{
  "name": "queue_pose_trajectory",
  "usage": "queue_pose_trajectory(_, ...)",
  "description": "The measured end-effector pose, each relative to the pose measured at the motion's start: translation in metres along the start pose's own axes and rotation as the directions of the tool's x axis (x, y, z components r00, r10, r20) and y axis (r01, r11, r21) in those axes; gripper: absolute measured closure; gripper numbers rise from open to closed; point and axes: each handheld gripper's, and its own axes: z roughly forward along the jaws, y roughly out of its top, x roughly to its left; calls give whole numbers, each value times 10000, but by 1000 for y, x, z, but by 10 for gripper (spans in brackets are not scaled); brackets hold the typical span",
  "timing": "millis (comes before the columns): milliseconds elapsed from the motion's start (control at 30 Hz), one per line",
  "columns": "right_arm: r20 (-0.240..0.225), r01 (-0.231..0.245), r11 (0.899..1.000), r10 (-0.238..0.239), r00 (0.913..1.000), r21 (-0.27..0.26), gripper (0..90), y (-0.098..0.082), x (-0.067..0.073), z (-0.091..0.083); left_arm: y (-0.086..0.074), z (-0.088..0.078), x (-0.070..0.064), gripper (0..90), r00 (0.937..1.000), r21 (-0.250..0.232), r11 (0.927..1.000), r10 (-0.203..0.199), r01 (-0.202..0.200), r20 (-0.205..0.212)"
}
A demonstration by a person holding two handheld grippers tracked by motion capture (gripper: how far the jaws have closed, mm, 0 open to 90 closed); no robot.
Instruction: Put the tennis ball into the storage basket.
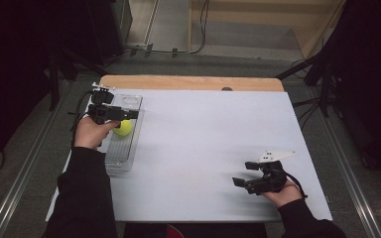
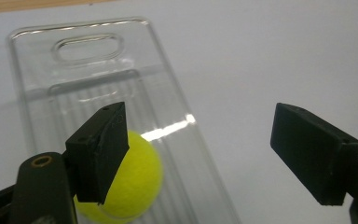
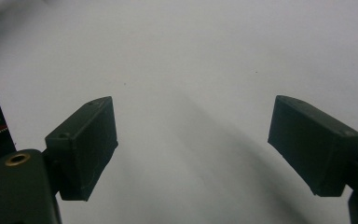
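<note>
Up at the far left corner of the white bench [image 1: 203, 148], the left claw [image 1: 129, 114] hangs over a clear plastic tray [image 1: 129, 101], jaws spread and gripping nothing. Seen from the left gripper view, the left claw [image 2: 205, 154] has its two black jaws standing well apart, and the yellow-green tennis ball [image 2: 135, 182] lies below and behind the left-hand jaw, resting on the ribbed floor of the clear plastic tray [image 2: 88, 46]; neither jaw touches it. From the high view, the tennis ball [image 1: 124, 128] sits in the tray's middle stretch, just beside the hand that carries the claw. The tray has an oval handle slot [image 2: 89, 45] at its far end. No brand, label or lettering can be read on the ball, the tray or the claws.

Over at the near right of the bench, the right claw [image 1: 243, 174] is released too, jaws wide over bare white surface, with the right claw [image 3: 193, 149] holding nothing between them
</note>
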Motion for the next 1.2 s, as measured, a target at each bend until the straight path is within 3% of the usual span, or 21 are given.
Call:
queue_pose_trajectory(233,1,22,10000,-22,10000,47,136,0,1,0,4,4,-18,199,9974,103,9989,454,-461,567)
queue_pose_trajectory(600,-10,18,10000,-18,10000,-7,136,0,1,-1,5,8,-36,199,9901,105,9970,751,-769,1183)
queue_pose_trajectory(967,-36,-42,10000,42,10000,-30,136,0,0,-1,-1,12,-56,199,9726,155,9907,1295,-1350,1931)
queue_pose_trajectory(1200,-53,-85,9999,85,9999,-80,136,1,0,-2,-7,13,-65,199,9660,104,9879,1492,-1549,2110)
